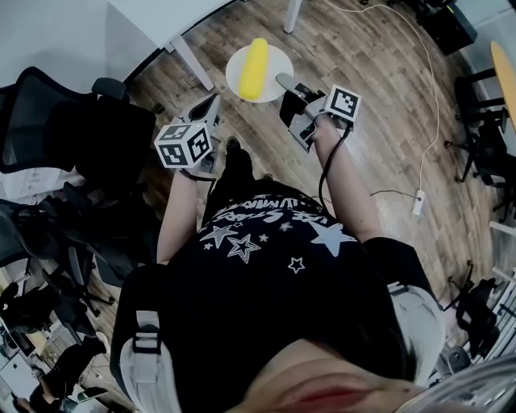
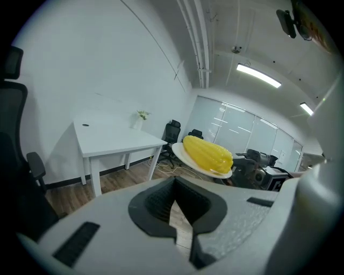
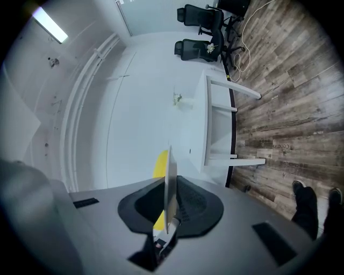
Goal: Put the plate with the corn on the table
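While the right hand-held gripper [image 1: 282,81] clamps the plate [image 1: 278,63] at its four o'clock rim, the left hand-held gripper [image 1: 211,103] hangs at seven o'clock, jaws together, empty. The corn [image 1: 256,58] lies on the plate above open floor [image 1: 379,97]. The desk [image 1: 145,16] corner stands apart at ten o'clock.

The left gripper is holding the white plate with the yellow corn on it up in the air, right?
Not quite: it is the right gripper that holds the white plate with the yellow corn up in the air. The right gripper view shows the plate's rim pinched between its jaws. The left gripper has nothing in it.
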`<state>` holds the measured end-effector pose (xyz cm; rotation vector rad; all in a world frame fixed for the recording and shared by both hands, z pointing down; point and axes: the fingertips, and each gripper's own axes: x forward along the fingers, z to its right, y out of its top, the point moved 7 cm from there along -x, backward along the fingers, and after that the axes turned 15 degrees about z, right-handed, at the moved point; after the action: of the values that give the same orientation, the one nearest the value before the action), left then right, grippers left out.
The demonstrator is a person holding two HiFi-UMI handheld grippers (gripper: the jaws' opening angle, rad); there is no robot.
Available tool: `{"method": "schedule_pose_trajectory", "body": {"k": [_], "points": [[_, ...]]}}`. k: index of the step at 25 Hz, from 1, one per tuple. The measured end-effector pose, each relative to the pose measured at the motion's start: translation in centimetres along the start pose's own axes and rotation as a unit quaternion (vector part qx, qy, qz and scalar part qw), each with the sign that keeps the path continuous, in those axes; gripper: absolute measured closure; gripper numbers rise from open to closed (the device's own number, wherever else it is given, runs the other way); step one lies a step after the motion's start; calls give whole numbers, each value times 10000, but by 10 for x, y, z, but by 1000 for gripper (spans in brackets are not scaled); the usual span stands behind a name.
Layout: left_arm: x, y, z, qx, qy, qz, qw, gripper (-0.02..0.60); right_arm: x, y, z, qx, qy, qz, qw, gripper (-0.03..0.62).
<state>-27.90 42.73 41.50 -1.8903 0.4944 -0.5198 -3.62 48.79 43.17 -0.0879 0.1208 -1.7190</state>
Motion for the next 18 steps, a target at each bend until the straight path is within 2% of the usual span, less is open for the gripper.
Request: {"method": "schedule_pose_trajectory", "body": {"k": [8, 12, 18], "points": [[8, 3, -19, 3, -18, -65, 10000, 575, 17, -1, 3, 7, 16, -34, 10000, 554], [37, 8, -32, -50, -84, -81, 9999, 575, 38, 16, 7, 34, -7, 36, 10000, 554], [104, 22, -80, -78, -163, -192, 9997, 575, 103, 52, 13, -1, -6, 100, 10000, 553]]}}
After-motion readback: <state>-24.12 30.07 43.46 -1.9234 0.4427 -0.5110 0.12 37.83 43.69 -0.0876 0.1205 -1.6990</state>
